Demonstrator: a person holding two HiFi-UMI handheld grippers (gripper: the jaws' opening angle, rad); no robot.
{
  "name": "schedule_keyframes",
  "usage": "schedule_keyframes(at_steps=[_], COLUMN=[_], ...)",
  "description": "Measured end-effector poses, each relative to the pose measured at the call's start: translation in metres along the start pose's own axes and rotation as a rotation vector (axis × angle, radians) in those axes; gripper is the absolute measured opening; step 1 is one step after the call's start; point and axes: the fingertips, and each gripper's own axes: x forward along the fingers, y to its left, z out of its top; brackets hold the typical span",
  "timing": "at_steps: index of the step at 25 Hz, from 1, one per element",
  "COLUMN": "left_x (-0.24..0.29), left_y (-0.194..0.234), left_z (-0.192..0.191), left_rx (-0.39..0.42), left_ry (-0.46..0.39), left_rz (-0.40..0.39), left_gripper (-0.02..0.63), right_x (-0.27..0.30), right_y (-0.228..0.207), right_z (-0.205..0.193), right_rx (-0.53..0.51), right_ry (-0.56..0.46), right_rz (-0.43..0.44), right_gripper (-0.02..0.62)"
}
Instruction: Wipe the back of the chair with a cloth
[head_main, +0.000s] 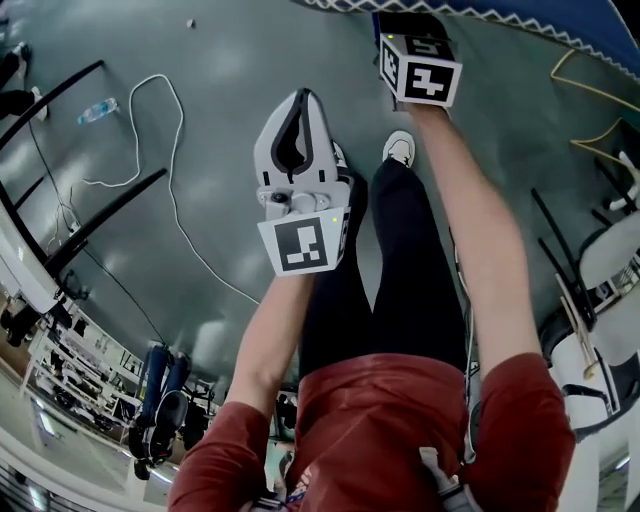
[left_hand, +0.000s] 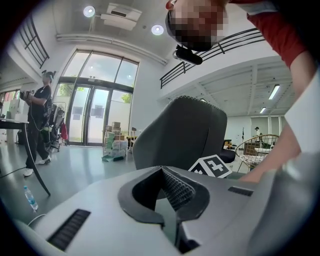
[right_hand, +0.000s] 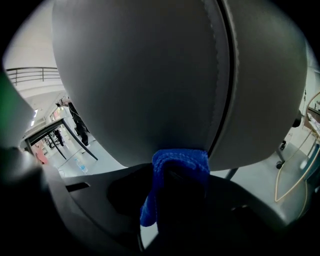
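The grey chair back (right_hand: 150, 75) fills the right gripper view, very close. My right gripper (right_hand: 180, 172) is shut on a blue cloth (right_hand: 172, 161), which is pressed against the lower edge of the chair back. The left gripper view shows the same chair (left_hand: 185, 130) a little way ahead, with the right gripper's marker cube (left_hand: 212, 167) beside it. My left gripper (left_hand: 162, 169) is shut with nothing in it, apart from the chair. In the head view the left gripper (head_main: 300, 150) hangs above the floor and the right gripper (head_main: 418, 65) reaches further forward.
A water bottle (head_main: 98, 110), a white cable (head_main: 172, 190) and black table legs (head_main: 95, 215) are on the floor at left. White chairs (head_main: 605, 255) stand at right, a blue mat (head_main: 560, 20) ahead. Another person (left_hand: 37, 125) stands by the glass doors.
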Motion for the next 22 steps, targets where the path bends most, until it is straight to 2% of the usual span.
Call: schedule_keyframes(at_steps=[4, 8, 12, 15, 17, 22], left_x=[-0.009, -0.021, -0.051, -0.076, -0.088, -0.108], left_y=[-0.003, -0.004, -0.012, -0.025, -0.028, -0.030], left_z=[0.038, 0.087, 0.119, 0.142, 0.156, 0.187], left_rx=[0.013, 0.033, 0.066, 0.093, 0.103, 0.048], left_ry=[-0.012, -0.031, -0.024, -0.021, -0.016, -0.008], left_rz=[-0.002, -0.003, -0.056, -0.083, -0.071, 0.002], left_gripper=[0.013, 0.013, 0.013, 0.014, 0.013, 0.013], right_x=[-0.039, -0.085, -0.132, -0.167, -0.186, -0.225], right_y=[0.013, 0.029, 0.057, 0.066, 0.071, 0.078], right_z=[0.029, 0.064, 0.095, 0.112, 0.122, 0.147], right_rx=[-0.012, -0.081, -0.121, -0.107, -0.092, -0.101], right_ry=[-0.024, -0.044, -0.070, -0.072, -0.073, -0.097], right_rz=[0.021, 0.035, 0.063, 0.064, 0.066, 0.065], right_gripper=[0.061, 0.061, 0.061, 0.061, 0.060, 0.061])
